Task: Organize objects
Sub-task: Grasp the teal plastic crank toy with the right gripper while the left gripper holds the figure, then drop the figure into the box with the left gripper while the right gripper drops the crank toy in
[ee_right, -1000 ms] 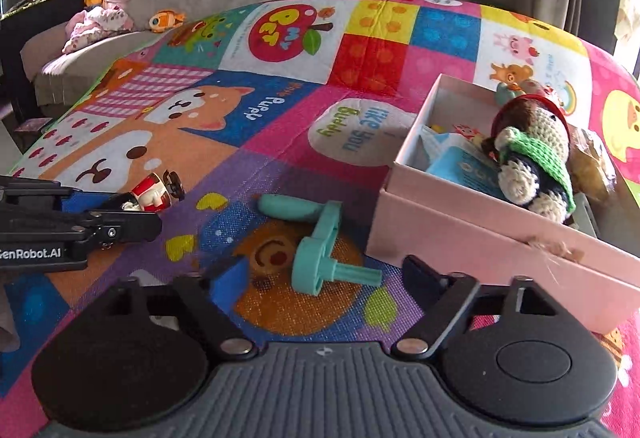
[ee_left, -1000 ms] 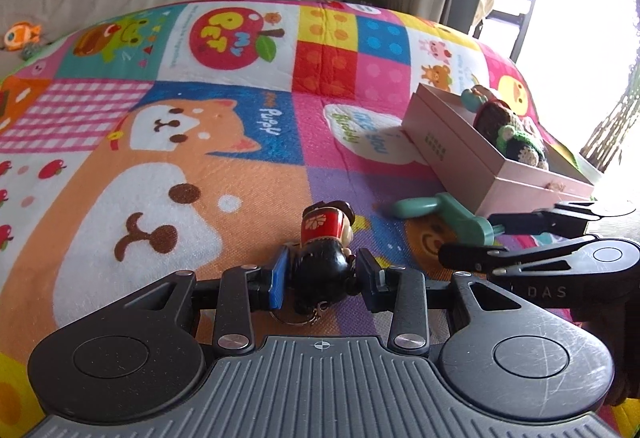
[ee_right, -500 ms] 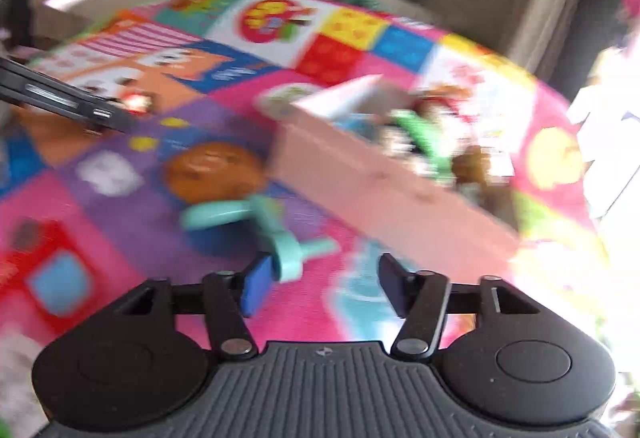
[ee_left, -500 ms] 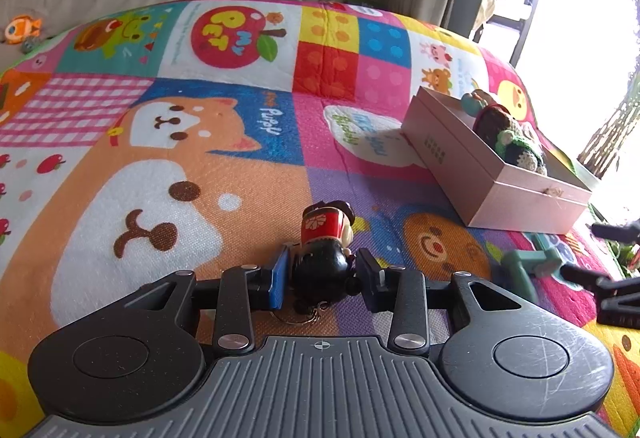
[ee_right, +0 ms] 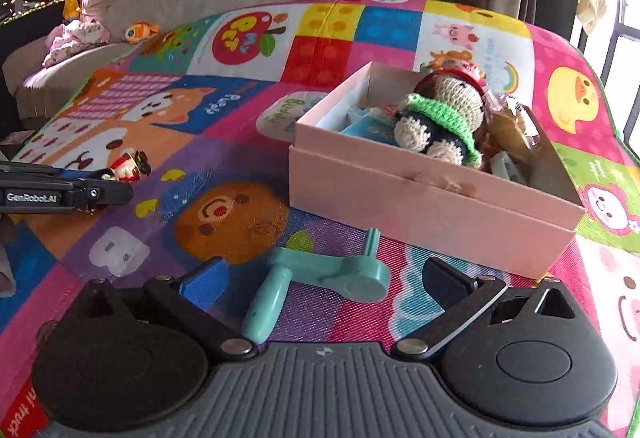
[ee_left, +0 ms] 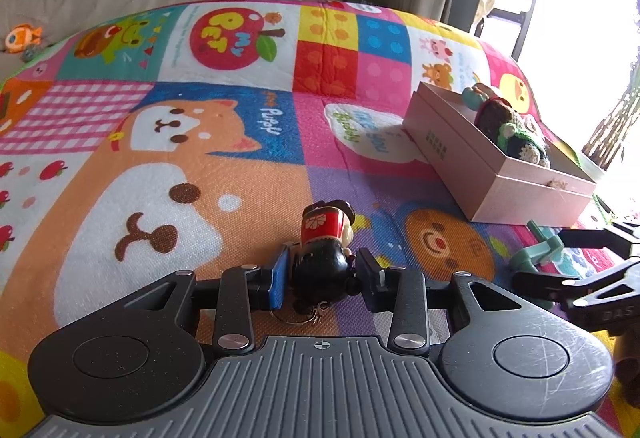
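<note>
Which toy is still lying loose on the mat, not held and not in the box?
The mint-green crank toy, lying between the open right tool's fingers. The little figurine is pinched in the left tool, and the crocheted doll sits in the pink box.

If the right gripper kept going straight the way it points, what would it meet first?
Most likely the mint-green crank lying on the mat between its open fingers; the pink box sits just behind that, though depth is hard to judge.

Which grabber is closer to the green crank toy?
Right. The right gripper is open with the green crank toy lying between its fingers on the mat. The left gripper is off to the side, shut on the little figurine.
</note>
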`<act>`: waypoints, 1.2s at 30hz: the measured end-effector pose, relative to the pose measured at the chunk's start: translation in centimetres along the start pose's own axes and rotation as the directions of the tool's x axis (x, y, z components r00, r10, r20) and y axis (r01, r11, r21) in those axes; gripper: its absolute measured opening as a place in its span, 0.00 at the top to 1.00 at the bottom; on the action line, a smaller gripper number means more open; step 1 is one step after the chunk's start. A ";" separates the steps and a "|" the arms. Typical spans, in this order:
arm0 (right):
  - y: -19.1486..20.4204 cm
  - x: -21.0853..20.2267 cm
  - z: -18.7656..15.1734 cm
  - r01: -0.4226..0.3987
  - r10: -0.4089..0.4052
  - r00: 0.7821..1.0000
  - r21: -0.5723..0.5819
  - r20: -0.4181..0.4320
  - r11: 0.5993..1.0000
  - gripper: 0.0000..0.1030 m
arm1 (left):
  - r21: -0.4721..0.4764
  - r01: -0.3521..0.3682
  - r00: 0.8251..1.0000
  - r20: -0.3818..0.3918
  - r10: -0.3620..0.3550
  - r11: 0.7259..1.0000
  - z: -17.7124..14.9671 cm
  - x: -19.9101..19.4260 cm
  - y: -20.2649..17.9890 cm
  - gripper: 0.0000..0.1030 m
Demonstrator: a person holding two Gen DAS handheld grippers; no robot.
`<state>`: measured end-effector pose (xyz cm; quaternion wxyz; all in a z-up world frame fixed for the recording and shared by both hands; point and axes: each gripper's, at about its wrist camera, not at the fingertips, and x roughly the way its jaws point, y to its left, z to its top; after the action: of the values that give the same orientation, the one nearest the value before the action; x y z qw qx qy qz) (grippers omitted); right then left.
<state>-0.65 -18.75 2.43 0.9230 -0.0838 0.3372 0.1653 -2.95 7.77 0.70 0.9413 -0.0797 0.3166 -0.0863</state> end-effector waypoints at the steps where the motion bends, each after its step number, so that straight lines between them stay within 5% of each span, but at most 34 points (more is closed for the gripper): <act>1: 0.0 0.6 0.1 -0.003 0.003 1.000 0.009 -0.018 1.000 0.00 | 0.000 0.000 1.000 0.000 0.000 1.000 0.0 0.0 0.0 0.61; 8: 0.2 0.3 0.0 -0.037 0.037 0.998 0.011 -0.045 0.999 0.28 | 0.010 -0.008 1.000 -0.002 0.008 1.000 0.0 0.1 -0.1 0.61; 24: -4.2 -7.3 -2.1 0.013 -0.021 0.998 0.122 0.061 0.992 0.32 | 0.074 -0.056 0.998 -0.014 0.057 0.996 0.2 0.2 -1.2 0.61; 28: -5.5 -8.4 -2.8 0.038 -0.052 0.995 0.154 0.088 0.987 0.32 | 0.019 0.050 0.998 0.021 -0.050 0.999 1.9 -0.4 -2.3 0.68; 36: -6.8 -9.1 -4.1 0.018 -0.046 0.990 0.201 0.136 0.979 0.32 | 0.147 0.174 0.965 0.170 -0.198 0.974 9.4 0.0 -11.0 0.67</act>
<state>-7.17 -28.42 5.51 0.9507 0.0155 0.2851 0.1212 1.57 -2.07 10.35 0.9573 -0.0551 0.2134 -0.1873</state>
